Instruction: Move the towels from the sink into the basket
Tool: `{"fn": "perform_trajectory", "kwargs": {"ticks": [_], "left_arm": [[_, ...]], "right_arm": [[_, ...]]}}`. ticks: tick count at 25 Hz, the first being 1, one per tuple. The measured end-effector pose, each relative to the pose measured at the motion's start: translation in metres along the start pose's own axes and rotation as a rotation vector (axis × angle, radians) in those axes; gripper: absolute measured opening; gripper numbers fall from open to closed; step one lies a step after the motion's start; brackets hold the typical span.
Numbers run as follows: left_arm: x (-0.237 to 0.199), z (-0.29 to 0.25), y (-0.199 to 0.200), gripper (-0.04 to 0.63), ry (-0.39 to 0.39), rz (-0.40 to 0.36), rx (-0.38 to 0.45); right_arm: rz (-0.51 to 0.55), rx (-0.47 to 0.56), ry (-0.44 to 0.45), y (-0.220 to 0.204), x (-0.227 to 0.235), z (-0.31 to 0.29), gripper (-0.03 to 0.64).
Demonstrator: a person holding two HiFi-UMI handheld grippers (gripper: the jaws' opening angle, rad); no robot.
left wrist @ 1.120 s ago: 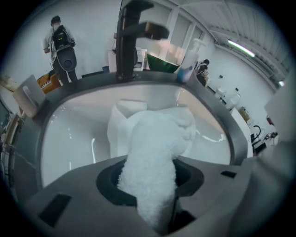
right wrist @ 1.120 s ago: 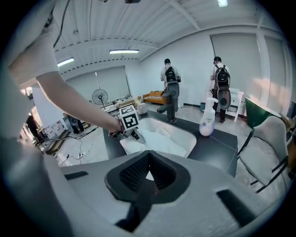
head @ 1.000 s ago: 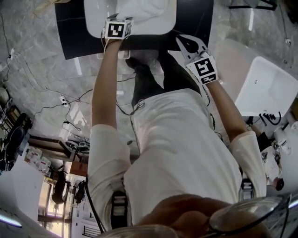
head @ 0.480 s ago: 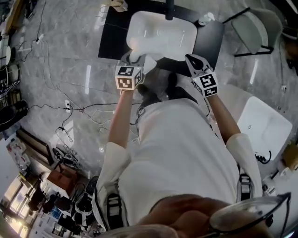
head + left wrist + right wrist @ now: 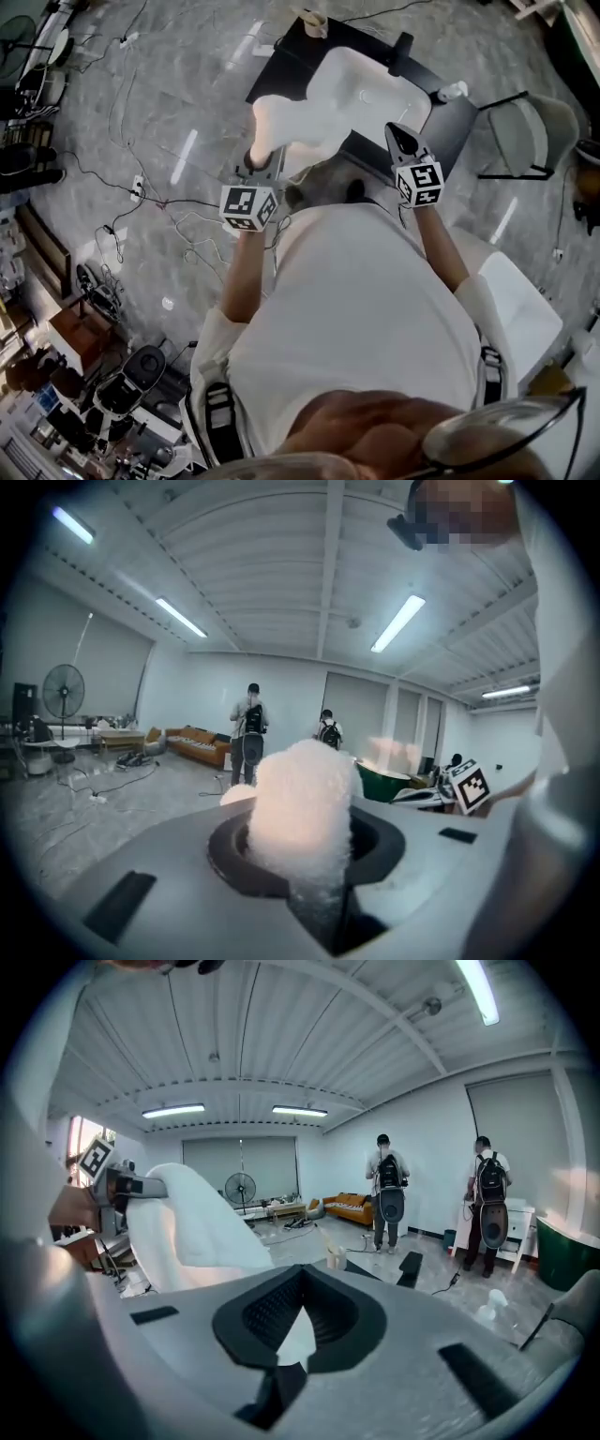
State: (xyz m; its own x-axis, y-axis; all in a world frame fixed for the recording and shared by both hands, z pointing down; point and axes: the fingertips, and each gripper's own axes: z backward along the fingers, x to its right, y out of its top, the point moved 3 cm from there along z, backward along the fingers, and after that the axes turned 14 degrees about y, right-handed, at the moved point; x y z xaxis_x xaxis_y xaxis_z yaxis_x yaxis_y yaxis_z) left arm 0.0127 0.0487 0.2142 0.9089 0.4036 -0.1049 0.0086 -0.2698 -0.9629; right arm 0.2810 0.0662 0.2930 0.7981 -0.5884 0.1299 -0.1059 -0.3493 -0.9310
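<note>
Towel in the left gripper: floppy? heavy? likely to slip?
Likely floppy: the towel droops in folds from the left gripper. Probably light: one pinch seems to carry it whole above the sink. Slip seems unlikely: the fingers have just been closing further, and fluffy pile bulges between them.

White towel is up in the air, pinched in the left gripper, whose jaws have just been closing on it, and it's a thick, fluffy bundle, bunched into a fat rounded column that stands out of the jaws with its top curling over; from the head view it shows across the near left corner of the sink, a white rounded-rectangle basin set in a black counter, and whether another towel lies inside that basin can't be made out
</note>
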Motion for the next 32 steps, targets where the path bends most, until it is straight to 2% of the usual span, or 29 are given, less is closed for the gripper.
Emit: {"fn": "perform_trajectory", "kwargs": {"ticks": [6, 18, 27, 32], "left_arm": [[-0.039, 0.050, 0.009, 0.089, 0.106, 0.021, 0.061], [-0.099, 0.090, -0.014, 0.091, 0.233, 0.059, 0.039], [-0.129, 0.089, -0.045, 0.092, 0.273, 0.100, -0.043], [-0.150, 0.055, -0.095, 0.092, 0.279, 0.118, -0.119]], "right_arm": [[0.018, 0.040, 0.050, 0.024, -0.024, -0.031, -0.003], [0.059, 0.031, 0.152, 0.036, -0.069, -0.079, -0.003], [0.046, -0.027, 0.170, 0.029, -0.084, -0.095, -0.003], [0.023, -0.118, 0.204, -0.006, -0.089, -0.122, -0.003]]}}
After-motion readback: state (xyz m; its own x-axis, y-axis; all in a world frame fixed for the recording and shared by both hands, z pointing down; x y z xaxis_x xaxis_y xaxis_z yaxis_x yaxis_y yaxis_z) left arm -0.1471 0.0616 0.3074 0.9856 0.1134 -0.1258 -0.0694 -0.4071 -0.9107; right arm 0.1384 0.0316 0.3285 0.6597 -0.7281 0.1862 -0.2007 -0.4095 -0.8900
